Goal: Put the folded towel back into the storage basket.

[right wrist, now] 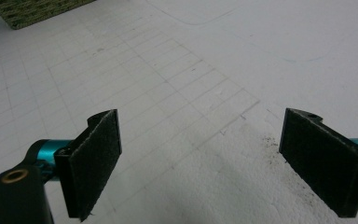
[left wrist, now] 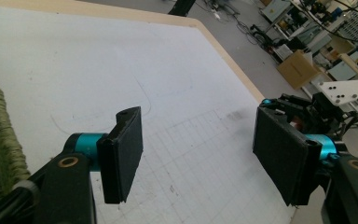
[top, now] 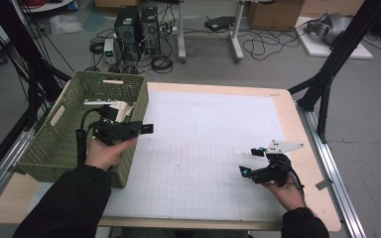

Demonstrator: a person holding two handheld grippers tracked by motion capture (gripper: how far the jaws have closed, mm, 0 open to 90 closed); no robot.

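My left gripper [top: 146, 129] hovers at the right wall of a green woven basket [top: 54, 144] and points right across the table. In the left gripper view its jaws [left wrist: 196, 112] stand wide apart with only the white gridded mat [left wrist: 121, 70] between them. My right gripper [top: 249, 160] sits low over the mat near the table's front right, its grey three-cornered plate [top: 284, 146] on top. Its jaws [right wrist: 201, 115] are open and hold nothing. The left gripper view also catches the right gripper [left wrist: 307, 116] farther off.
The basket holds a few light wooden and white pieces [top: 119, 108]. A basket corner [right wrist: 32, 9] shows in the right gripper view. The wooden table edge [top: 302, 129] borders the mat. Computers and cables [top: 139, 29] lie on the floor behind.
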